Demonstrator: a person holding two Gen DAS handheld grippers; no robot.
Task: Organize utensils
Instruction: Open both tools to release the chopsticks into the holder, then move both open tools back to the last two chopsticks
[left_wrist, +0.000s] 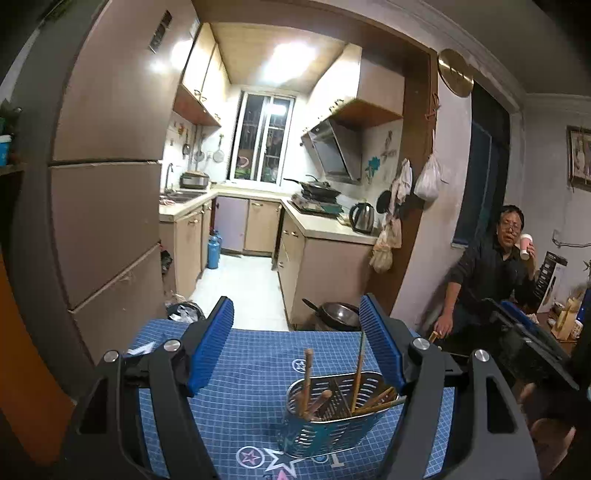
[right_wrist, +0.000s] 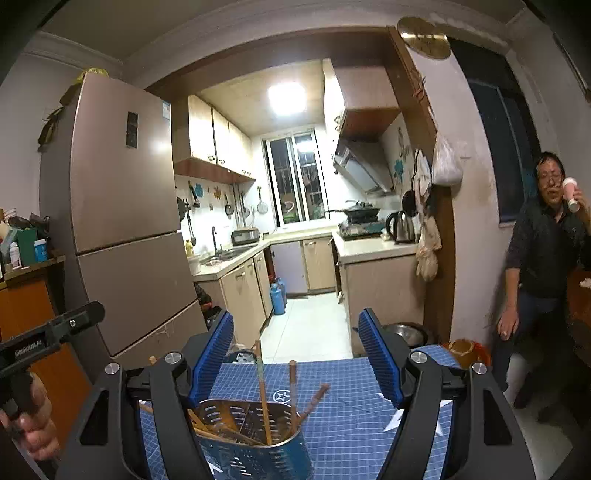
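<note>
Left wrist view: fridge (left_wrist: 107, 206) far left of the left gripper (left_wrist: 297, 343), kitchen straight ahead past it. Left gripper jaws apart, nothing between the pads, blue pads (left_wrist: 212, 343) clear of everything. Below and just ahead of it, toward its right finger, metal caddy (left_wrist: 332, 417) stands upright on the blue grid mat (left_wrist: 240, 387). Caddy holds wooden chopsticks (left_wrist: 358, 373) and thicker wooden handles (left_wrist: 307, 380), some upright, some leaning. Right of the gripper, right gripper (left_wrist: 517, 321) partly in view, blurred. A seated person (left_wrist: 491, 273) farther right with a cup (left_wrist: 525, 246). Right wrist view: hand (right_wrist: 33, 424) on the left gripper's handle at far left. Right gripper (right_wrist: 297, 347) jaws apart, empty. Caddy (right_wrist: 255, 446) sits low between its fingers, nearer the left one, not touched; chopsticks (right_wrist: 263, 391) stick up out of it. Mat (right_wrist: 351, 406) under it. Person (right_wrist: 543, 258) far right, cup (right_wrist: 571, 195) raised.
</note>
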